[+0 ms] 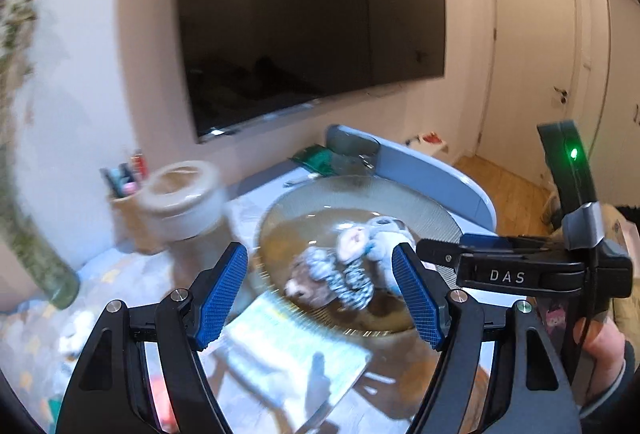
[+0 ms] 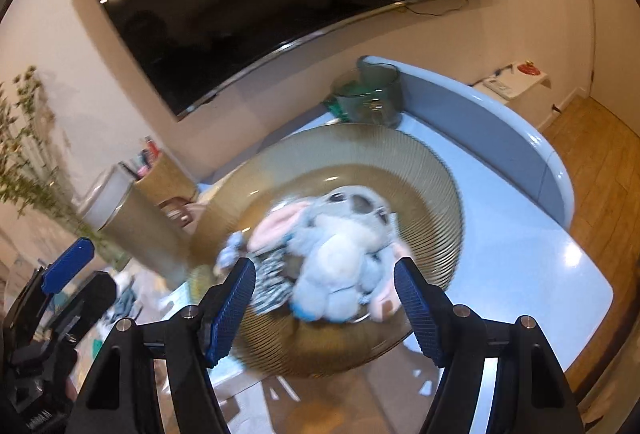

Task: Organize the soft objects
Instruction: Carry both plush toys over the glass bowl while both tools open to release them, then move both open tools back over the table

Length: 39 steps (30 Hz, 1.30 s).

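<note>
A wide ribbed amber glass bowl [image 1: 420, 202] [image 2: 432, 170] stands on the table and holds soft toys. A pale blue plush with pink ears [image 2: 340, 246] [image 1: 380, 234] lies on top. A black-and-white patterned plush [image 1: 352, 286] [image 2: 268, 274] and a brown plush [image 1: 304, 290] lie beside it. My left gripper [image 1: 320, 298] is open and empty, above the bowl's near side. My right gripper [image 2: 324, 306] is open and empty, just above the blue plush. The right gripper also shows in the left wrist view [image 1: 520, 270].
A big dark TV [image 1: 304, 26] hangs on the wall. A white pot [image 1: 180, 202], a pen holder [image 1: 128, 186], a green glass vase with stems [image 1: 36, 254] and a dark glass jar [image 2: 372, 94] stand around the bowl. A booklet [image 1: 288, 350] lies in front.
</note>
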Each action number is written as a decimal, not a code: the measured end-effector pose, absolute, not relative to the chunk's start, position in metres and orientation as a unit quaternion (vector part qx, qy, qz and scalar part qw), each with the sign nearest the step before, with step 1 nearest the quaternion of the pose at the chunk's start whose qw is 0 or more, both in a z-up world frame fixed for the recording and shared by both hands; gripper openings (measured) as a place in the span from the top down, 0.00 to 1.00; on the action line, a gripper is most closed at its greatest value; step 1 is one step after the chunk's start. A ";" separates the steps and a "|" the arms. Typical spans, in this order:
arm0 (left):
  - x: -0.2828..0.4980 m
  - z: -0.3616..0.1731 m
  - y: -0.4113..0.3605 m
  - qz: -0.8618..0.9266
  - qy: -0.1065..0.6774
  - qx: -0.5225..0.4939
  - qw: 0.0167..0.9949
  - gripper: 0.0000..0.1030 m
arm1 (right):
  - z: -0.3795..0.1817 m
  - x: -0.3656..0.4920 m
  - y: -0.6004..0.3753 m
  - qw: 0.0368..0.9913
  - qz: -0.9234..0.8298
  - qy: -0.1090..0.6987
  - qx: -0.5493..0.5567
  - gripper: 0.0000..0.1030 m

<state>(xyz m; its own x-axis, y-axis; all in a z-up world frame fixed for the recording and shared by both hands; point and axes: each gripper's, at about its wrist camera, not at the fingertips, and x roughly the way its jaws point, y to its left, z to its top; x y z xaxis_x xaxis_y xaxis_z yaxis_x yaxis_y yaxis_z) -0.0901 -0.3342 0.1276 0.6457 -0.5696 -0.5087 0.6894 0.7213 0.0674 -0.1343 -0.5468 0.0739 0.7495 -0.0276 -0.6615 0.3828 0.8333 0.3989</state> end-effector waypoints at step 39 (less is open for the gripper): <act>-0.089 0.011 0.120 -0.010 0.401 -0.191 0.896 0.31 | 0.024 -0.096 -0.084 0.844 0.325 0.405 -0.136 0.25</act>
